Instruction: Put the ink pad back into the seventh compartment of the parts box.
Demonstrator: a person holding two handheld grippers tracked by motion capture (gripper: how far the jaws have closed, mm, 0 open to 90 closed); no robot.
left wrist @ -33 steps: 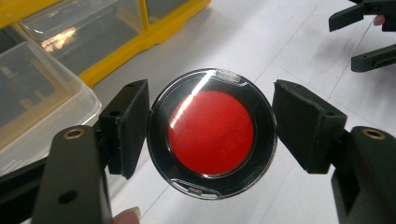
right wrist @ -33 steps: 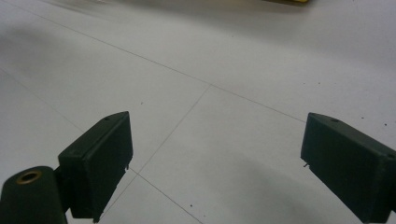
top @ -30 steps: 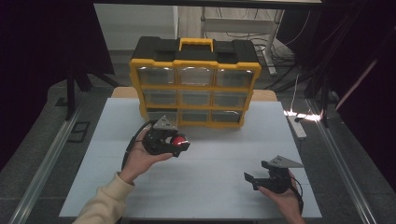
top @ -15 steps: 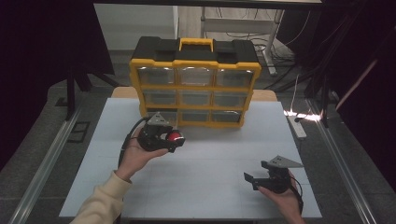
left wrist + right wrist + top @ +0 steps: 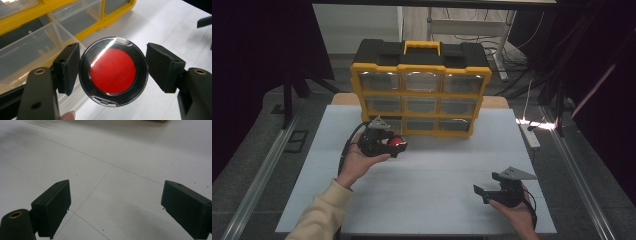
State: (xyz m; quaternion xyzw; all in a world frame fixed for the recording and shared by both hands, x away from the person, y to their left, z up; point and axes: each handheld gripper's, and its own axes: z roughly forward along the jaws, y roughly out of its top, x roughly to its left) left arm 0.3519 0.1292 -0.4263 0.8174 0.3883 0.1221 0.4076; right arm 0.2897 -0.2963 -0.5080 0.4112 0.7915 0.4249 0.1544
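A round disc with a red face and a glossy black rim sits between the jaws of my left gripper, which is shut on it. In the high view this gripper hovers just in front of the bottom-left drawers of the yellow and black organiser, the red disc at its tip. In the left gripper view, a clear drawer stands pulled out close behind the left jaw. My right gripper rests low near the table's front right, open, with nothing between its jaws.
The white table stretches between both grippers. The organiser stands upright at the table's far edge, with rows of clear drawers. A power strip lies off the right side. Metal rails run along both sides.
The left gripper with the red disc has drifted slightly up the picture toward the organiser. The right gripper has stayed where it was.
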